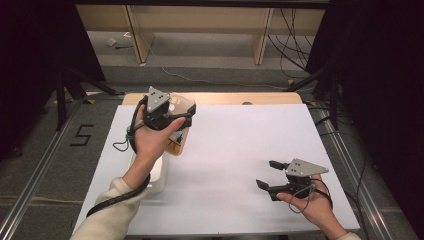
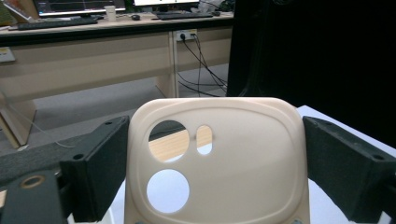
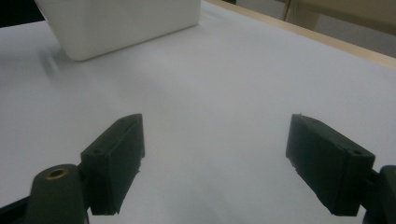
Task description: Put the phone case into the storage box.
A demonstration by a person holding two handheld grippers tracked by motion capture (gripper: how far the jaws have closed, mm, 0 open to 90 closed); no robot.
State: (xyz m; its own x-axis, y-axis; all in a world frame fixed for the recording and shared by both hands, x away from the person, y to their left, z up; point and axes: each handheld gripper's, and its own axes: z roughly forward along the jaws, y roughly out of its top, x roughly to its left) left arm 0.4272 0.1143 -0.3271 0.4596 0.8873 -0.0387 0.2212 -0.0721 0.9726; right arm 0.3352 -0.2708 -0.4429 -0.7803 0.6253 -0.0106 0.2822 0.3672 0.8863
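One beige lid (image 2: 219, 163) with three holes sits pinched in the left gripper (image 2: 217, 170); the right gripper (image 3: 215, 161) is spread, empty, over the desk (image 1: 235, 145); one white tub (image 3: 121, 23) stands nearby.

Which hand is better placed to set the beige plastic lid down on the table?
Left: the left tool has the beige plastic lid with round holes between its jaws. The right tool hangs open and empty.

The lid (image 1: 179, 125) sits between the left gripper (image 1: 172, 117) jaws, above the table's (image 1: 240, 150) left side, with the container (image 1: 156, 176) below it (nearer the person). The right gripper (image 1: 270, 177) is over the table's near right, well apart.
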